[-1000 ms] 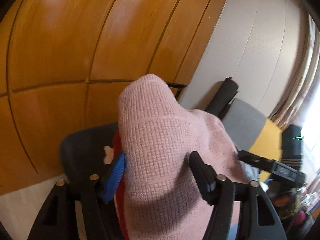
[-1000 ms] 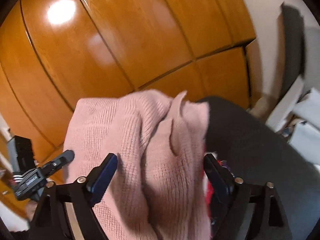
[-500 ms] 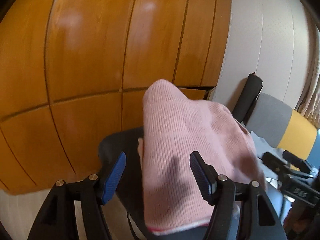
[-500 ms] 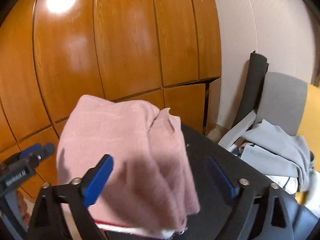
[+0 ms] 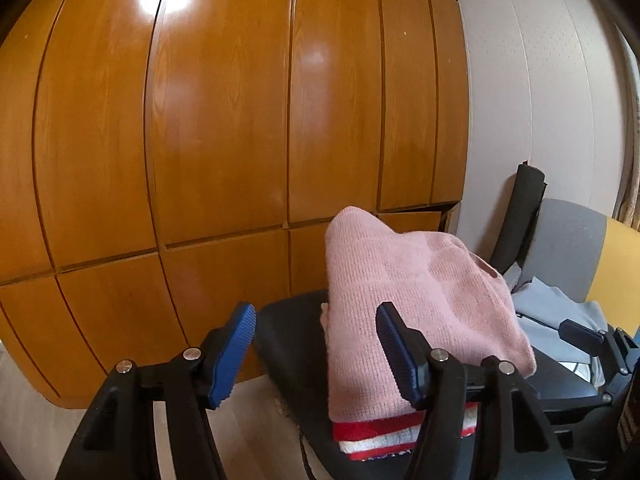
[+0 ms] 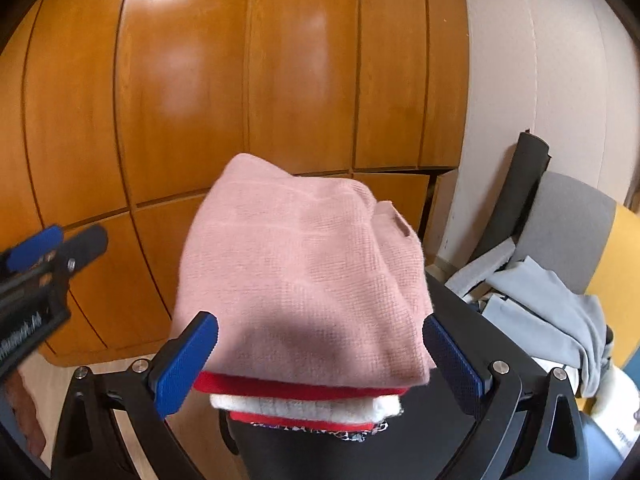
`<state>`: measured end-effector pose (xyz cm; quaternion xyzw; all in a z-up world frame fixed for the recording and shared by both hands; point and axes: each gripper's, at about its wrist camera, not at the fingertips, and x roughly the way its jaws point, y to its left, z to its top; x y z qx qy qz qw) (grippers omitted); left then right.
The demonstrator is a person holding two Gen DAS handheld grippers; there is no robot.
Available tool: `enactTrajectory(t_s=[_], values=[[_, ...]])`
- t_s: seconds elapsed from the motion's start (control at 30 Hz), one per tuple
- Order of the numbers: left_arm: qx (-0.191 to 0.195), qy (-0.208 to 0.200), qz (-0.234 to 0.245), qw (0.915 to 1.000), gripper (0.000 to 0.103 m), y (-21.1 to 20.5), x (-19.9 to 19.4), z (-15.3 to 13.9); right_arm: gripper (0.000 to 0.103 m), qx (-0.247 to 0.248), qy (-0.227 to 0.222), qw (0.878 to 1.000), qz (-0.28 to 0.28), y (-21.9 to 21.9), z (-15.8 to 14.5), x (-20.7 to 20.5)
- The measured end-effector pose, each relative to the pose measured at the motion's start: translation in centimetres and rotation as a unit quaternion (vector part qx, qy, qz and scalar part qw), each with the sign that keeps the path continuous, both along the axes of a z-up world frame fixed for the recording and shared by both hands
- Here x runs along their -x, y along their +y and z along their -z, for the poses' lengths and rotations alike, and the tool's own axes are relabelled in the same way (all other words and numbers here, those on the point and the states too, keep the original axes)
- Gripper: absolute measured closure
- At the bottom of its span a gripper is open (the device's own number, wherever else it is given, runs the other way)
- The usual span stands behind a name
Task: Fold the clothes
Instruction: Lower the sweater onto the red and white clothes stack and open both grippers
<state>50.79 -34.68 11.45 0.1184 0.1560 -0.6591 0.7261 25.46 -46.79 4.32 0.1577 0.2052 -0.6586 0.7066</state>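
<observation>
Both grippers, left [image 5: 316, 350] and right [image 6: 320, 360], gape empty; the sweater [image 6: 304, 280] ahead looks soft, floppy (grasp folded edges).

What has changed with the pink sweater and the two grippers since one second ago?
Both grippers backed away from the folded pink sweater, which filled the views before and now lies on the stack of folded clothes on the black chair. The left gripper and right gripper are open and hold nothing; the right jaws opened wider. The wooden cabinet and grey clothes stayed in place.
</observation>
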Motion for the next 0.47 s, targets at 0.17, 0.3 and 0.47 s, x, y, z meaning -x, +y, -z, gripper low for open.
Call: enactTrajectory(t_s=[0.17,0.3,0.47], values=[[-0.015,-0.001,-0.003,0.9999,0.039,-0.8,0.8,0.2,0.0,0.002,0.0,1.0,-0.013,0.8,-0.2,-0.4],[-0.025,0.007,-0.002,0.9997,0.044,-1.1,1.0,0.9,0.0,-0.004,-0.005,1.0,-0.018,0.8,0.1,-0.2],[-0.03,0.012,0.005,0.9995,0.054,-1.2,1.3,1.4,0.0,-0.013,-0.01,1.0,-0.017,0.5,0.7,0.2]])
